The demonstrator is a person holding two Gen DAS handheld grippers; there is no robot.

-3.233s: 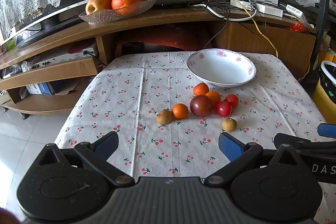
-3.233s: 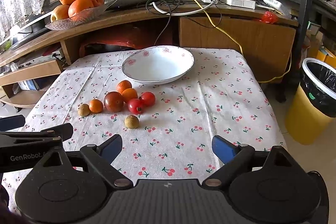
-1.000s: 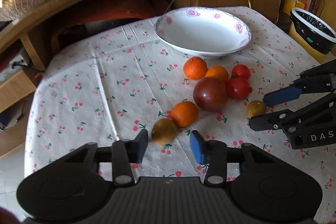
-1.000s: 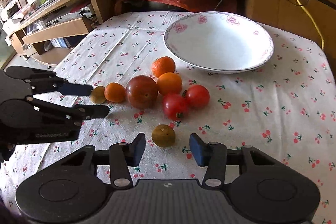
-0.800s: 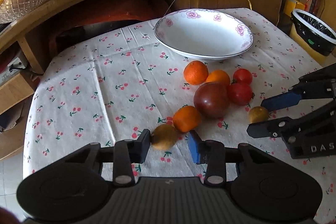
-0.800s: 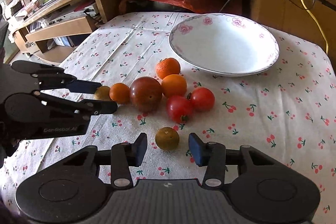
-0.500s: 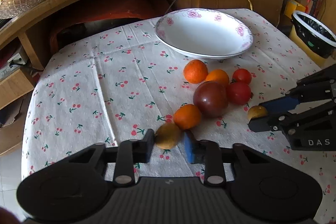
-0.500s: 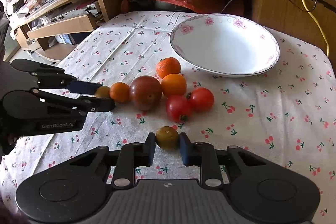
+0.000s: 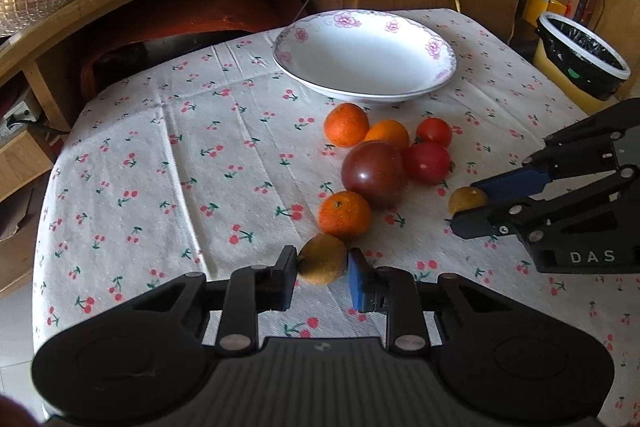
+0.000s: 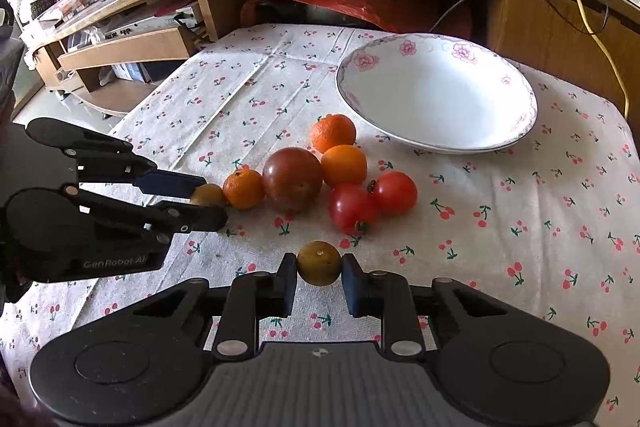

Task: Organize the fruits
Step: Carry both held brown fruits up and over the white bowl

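Both my tongs [image 9: 322, 277] [image 10: 319, 281] clamp a brown fruit [image 9: 322, 259] [image 10: 319, 263] each; lift straight, clearing the mandarin [image 9: 344, 215], toward the bowl [image 9: 440, 67].

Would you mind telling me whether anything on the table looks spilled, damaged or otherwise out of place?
Nothing stands out. The white bowl sits upright and empty, the loose fruit is intact on the cherry-print tablecloth, and each gripper's jaws are shut on a small brownish-yellow fruit: left gripper, right gripper.

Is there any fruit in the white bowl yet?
No, the white bowl holds nothing; all the fruit lies on the tablecloth in front of it.
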